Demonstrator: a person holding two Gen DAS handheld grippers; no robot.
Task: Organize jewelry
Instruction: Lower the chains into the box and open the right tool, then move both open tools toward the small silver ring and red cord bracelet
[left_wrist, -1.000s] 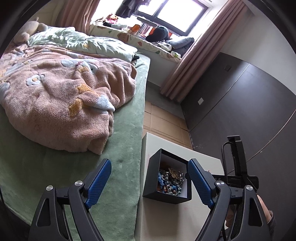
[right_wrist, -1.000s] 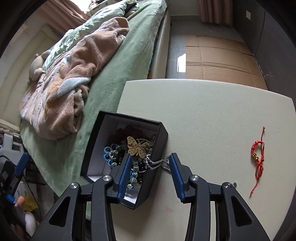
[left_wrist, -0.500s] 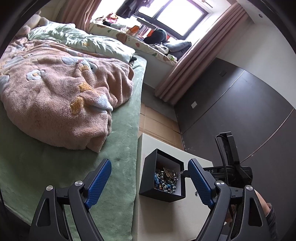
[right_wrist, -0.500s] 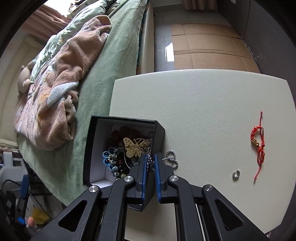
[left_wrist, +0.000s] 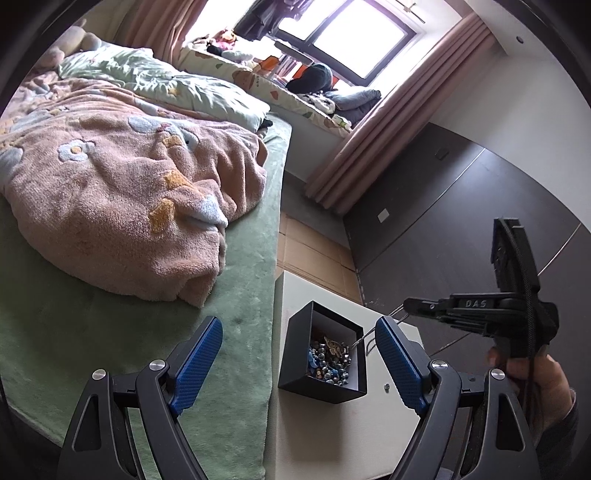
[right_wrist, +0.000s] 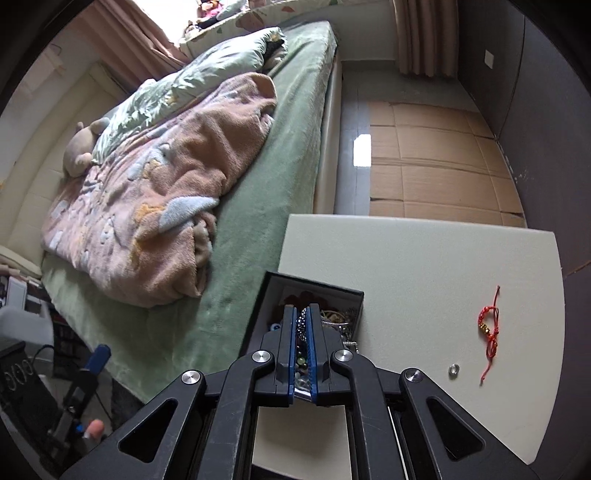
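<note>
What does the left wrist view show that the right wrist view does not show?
Only the left wrist view shows the window and the right gripper from the side, with a chain hanging from it. Only the right wrist view shows the red bracelet and the beaded piece pinched between its fingers. Both show the black box of jewelry, the small ring and the bed.

A pale table stands beside a green-covered bed. On the table's near left sits an open black box; toward its right lie a red cord bracelet and a small silver ring.
</note>
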